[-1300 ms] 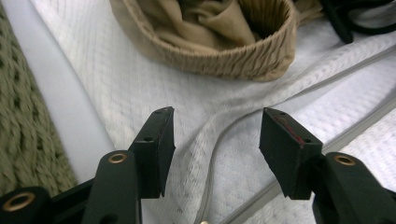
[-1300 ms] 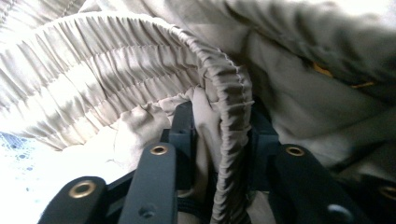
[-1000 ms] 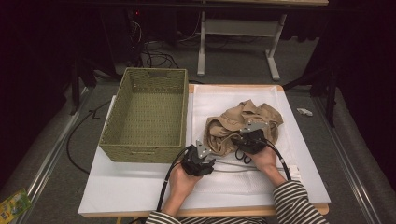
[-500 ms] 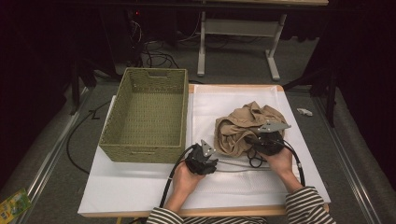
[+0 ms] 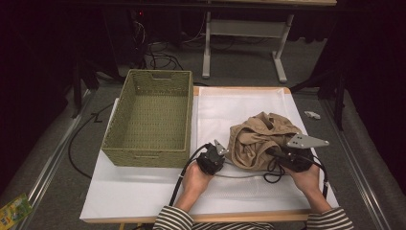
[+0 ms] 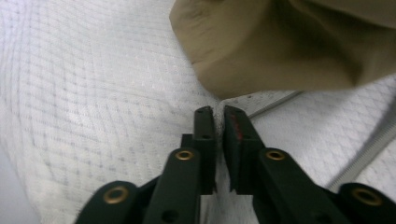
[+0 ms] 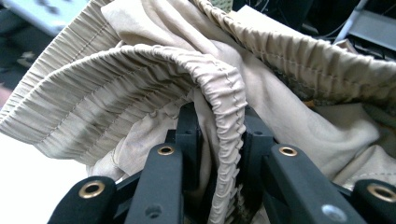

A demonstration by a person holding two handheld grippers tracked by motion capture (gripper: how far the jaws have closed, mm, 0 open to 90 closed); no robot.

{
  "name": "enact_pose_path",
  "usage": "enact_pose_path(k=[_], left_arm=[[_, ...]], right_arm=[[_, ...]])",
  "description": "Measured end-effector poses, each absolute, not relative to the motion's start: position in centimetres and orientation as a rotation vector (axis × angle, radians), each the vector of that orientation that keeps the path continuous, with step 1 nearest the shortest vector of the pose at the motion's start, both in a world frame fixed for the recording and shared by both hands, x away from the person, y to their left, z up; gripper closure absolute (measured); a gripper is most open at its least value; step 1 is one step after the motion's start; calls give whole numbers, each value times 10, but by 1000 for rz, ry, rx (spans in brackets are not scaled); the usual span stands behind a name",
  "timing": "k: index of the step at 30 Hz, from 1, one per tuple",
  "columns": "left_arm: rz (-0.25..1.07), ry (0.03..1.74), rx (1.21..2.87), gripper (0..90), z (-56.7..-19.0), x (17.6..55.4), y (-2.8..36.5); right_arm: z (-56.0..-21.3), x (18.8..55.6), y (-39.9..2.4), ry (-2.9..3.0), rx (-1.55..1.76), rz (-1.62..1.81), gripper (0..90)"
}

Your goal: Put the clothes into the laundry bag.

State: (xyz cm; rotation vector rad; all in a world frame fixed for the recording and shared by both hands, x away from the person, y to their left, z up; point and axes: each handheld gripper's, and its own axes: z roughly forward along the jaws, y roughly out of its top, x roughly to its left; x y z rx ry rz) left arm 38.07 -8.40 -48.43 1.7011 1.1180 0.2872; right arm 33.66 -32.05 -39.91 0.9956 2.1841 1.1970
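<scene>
**Nothing legible from where I stand**

I find no words, numbers or brand marks that I can read. At the near left, on the floor, lies a green and yellow packet (image 5: pixel 13 211) with printing too small and blurred for me to make out. My tongs carry no readable markings, and neither does anything on the table.

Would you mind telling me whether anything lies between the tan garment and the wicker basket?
Nothing visible does. The garment, clamped at its waistband by the right gripper, lies on the white mat right of the basket; only bare mat and the shut left gripper lie near that path.
</scene>
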Motion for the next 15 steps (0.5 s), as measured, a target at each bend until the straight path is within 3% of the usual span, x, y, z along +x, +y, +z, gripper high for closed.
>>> enact_pose_path(k=[15], left_arm=[[211, 1243, 1636, 889, -454, 414, -99]], right_arm=[[-401, 298, -333, 2185, 910, 1263, 748]])
